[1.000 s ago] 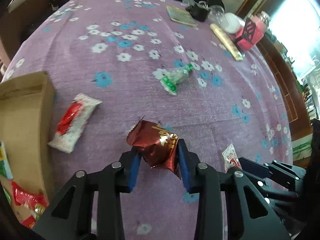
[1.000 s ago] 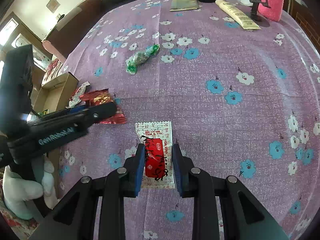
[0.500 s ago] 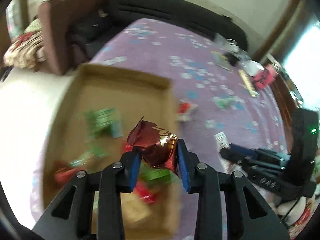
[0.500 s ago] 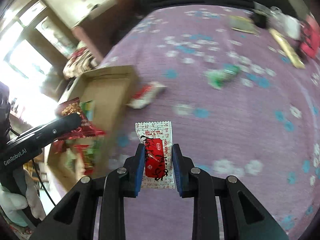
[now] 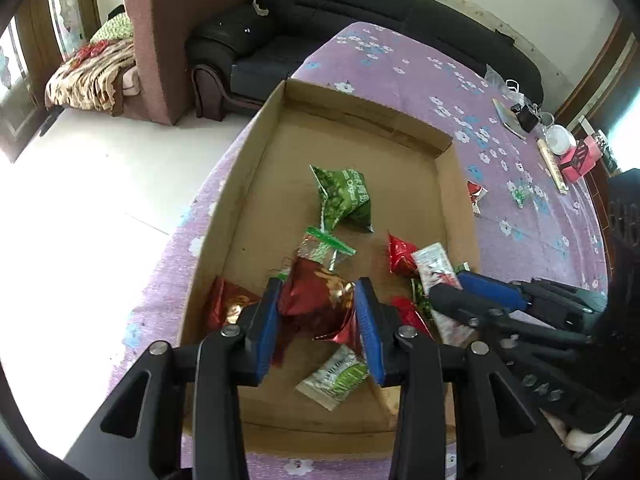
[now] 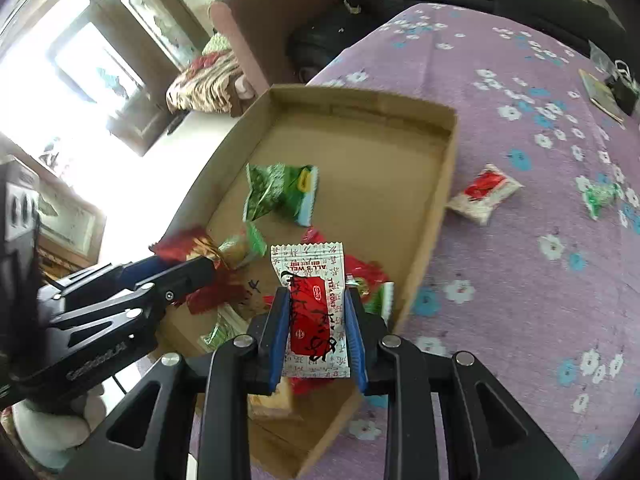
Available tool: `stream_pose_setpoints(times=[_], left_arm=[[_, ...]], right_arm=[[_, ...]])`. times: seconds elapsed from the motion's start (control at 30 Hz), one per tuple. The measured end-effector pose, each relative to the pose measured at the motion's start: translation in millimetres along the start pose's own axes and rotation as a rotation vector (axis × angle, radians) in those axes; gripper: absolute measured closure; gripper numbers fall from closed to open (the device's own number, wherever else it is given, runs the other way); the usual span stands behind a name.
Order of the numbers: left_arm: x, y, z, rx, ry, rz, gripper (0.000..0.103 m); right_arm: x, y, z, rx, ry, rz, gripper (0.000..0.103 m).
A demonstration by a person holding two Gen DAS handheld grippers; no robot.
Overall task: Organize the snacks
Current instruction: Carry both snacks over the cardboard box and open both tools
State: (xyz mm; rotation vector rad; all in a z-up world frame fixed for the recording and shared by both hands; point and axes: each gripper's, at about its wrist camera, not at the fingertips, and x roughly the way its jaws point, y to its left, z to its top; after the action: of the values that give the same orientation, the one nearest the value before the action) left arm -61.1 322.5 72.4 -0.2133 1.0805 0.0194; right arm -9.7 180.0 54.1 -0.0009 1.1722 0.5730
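One cardboard tray [image 5: 256, 152] sits at the edge of a table under a purple floral cloth [image 5: 532, 240]. Loose in the tray: one large green packet [image 5: 346, 200] near the middle, one small green-and-silver packet [image 5: 322, 246] nearer the grippers, a red foil packet [image 5: 226, 306] by the left wall, a red wrapper [image 5: 400, 258] by the right wall, and a green-and-white sachet [image 5: 334, 378] at the near end. Further red and green wrappers lie partly hidden under the grippers; their count cannot be told.

The left gripper [image 5: 318, 312] is over the tray, fingers closed on a dark red foil packet [image 5: 316, 300]. The right gripper [image 6: 316, 320] is over the tray's near right corner, fingers closed on a white sachet [image 6: 312, 304] with a red label, held upright.

Two snacks lie on the cloth outside the tray: one red-and-white packet [image 6: 484, 192] just beside the right wall, and one green candy [image 6: 598, 196] farther out.
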Motion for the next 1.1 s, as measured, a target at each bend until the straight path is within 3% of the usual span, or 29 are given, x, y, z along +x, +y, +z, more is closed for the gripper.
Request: stream_pose_setpoints(times=[0.1, 0.13, 0.43, 0.63, 0.9, 1.1], left_arm=[[-5.3, 2.9, 3.0, 0.003, -0.016, 0.008, 0.042], [-7.7, 3.0, 4.4, 0.004, -0.020, 0.014, 0.041], [-32.5, -8.5, 11.4, 0.048, -0.113, -0.014, 0.038], [-37.1, -28.5, 19.1, 0.086, -0.087, -0.005, 0.038], [-34.7, -64.7, 15.5, 0.186, -0.081, 0.090, 0.038], [-29.7, -86.7, 11.3, 0.219, -0.062, 0.098, 0.038]], right_arm=[[4.0, 6.9, 0.9, -0.007, -0.005, -0.005, 0.074], [5.4, 8.1, 2.4, -0.003, -0.003, -0.003, 0.074], [-10.8, 7.1, 13.2, 0.038, -0.051, -0.033, 0.073], [-32.3, -11.1, 12.5, 0.098, -0.092, -0.070, 0.072], [-48.4, -45.6, -2.4, 0.169, -0.103, -0.086, 0.071], [-62.6, -76.6, -15.7, 0.221, -0.110, -0.094, 0.071]])
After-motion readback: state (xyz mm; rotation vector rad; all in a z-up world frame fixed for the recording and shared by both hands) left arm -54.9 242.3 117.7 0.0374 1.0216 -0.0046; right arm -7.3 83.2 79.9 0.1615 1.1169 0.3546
